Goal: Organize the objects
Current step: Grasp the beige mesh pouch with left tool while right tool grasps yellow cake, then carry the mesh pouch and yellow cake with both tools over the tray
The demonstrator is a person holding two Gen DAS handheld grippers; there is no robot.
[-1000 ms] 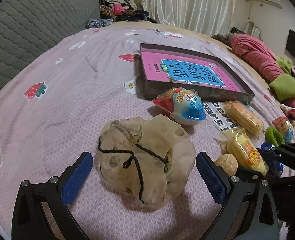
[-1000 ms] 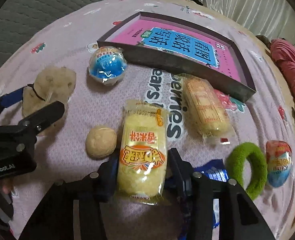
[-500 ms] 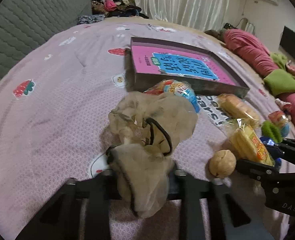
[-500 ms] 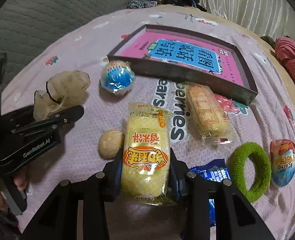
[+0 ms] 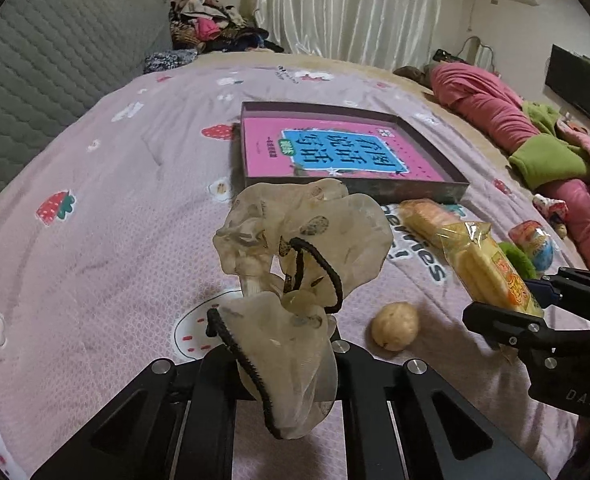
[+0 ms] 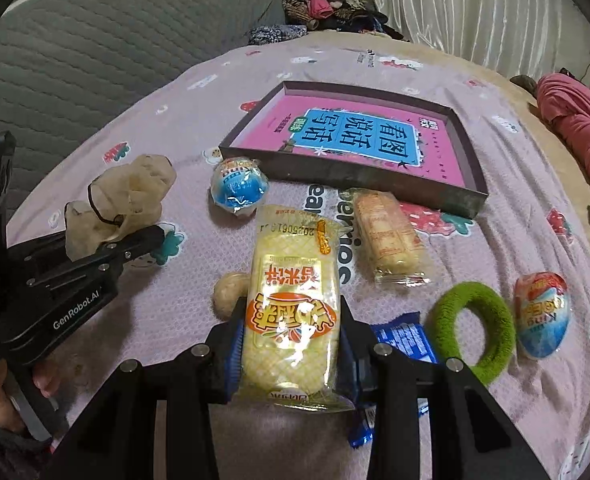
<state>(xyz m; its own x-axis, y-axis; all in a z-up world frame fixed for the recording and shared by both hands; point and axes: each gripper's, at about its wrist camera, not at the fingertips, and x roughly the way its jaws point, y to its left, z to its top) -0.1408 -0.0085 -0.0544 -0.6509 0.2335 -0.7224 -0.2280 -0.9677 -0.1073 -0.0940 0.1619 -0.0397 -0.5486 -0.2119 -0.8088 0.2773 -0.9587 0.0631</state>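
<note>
Left gripper [image 5: 287,364]: jaws clamped on a sheer beige mesh pouch [image 5: 295,280] with a black drawstring, held clear of the bedspread [image 5: 107,184].
Right gripper [image 6: 291,344]: jaws closed on a yellow snack packet [image 6: 291,308], which points toward the box.
Box [image 6: 471,168]: shallow, dark-walled, lying on the bedspread beyond both grippers, with a pink book cover inside.
Loose items: a round walnut-like ball [image 5: 395,326] sits between the two grippers; a second wrapped snack [image 6: 387,236] lies just before the box; a blue egg-shaped toy [image 6: 239,192] rests near the box's front corner.
Right side: a green fuzzy ring [image 6: 471,328], a blue wrapper [image 6: 407,336] and another egg toy [image 6: 539,320] lie close together.
</note>
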